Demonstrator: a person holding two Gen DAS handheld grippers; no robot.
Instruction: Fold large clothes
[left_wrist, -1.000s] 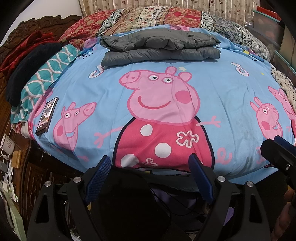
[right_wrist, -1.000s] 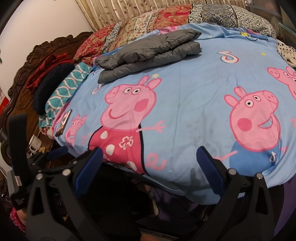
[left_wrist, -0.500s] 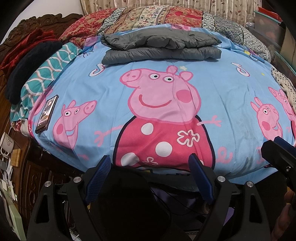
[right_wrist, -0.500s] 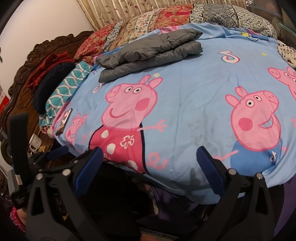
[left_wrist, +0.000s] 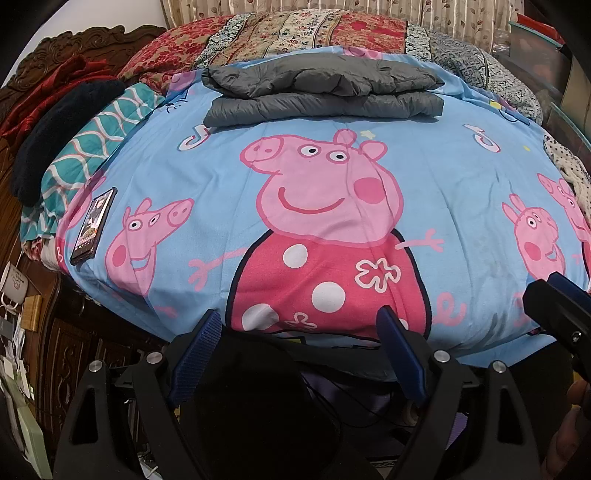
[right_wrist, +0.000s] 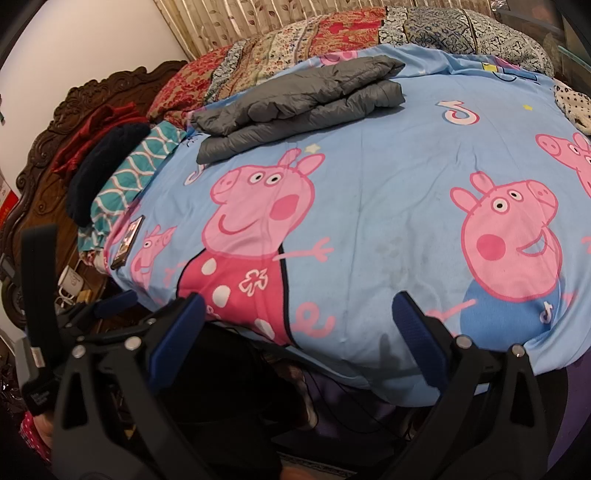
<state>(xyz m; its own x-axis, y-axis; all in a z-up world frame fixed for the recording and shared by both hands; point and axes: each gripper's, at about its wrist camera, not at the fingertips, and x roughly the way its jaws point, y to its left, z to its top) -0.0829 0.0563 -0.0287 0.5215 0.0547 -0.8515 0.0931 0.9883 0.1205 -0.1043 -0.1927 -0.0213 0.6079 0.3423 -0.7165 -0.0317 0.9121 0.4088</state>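
A grey padded jacket (left_wrist: 321, 90) lies folded in a flat stack at the far side of the bed, on a blue cartoon-pig sheet (left_wrist: 461, 192). It also shows in the right wrist view (right_wrist: 299, 107). My left gripper (left_wrist: 301, 350) is open and empty, off the near edge of the bed, far from the jacket. My right gripper (right_wrist: 295, 328) is open and empty, also at the near edge. The right gripper's body shows at the right edge of the left wrist view (left_wrist: 557, 314); the left gripper's body shows at the left of the right wrist view (right_wrist: 74, 325).
A phone (left_wrist: 92, 225) lies on the sheet's left edge. Patterned quilts (left_wrist: 295, 33) and a dark garment (left_wrist: 62, 133) lie along the carved wooden headboard (right_wrist: 85, 107). A spotted cloth (left_wrist: 569, 173) lies at the right. A mug (left_wrist: 13, 280) hangs by the bedside.
Both views have shifted very slightly; the folded jacket has not moved. Both grippers stay open and empty at the near edge.
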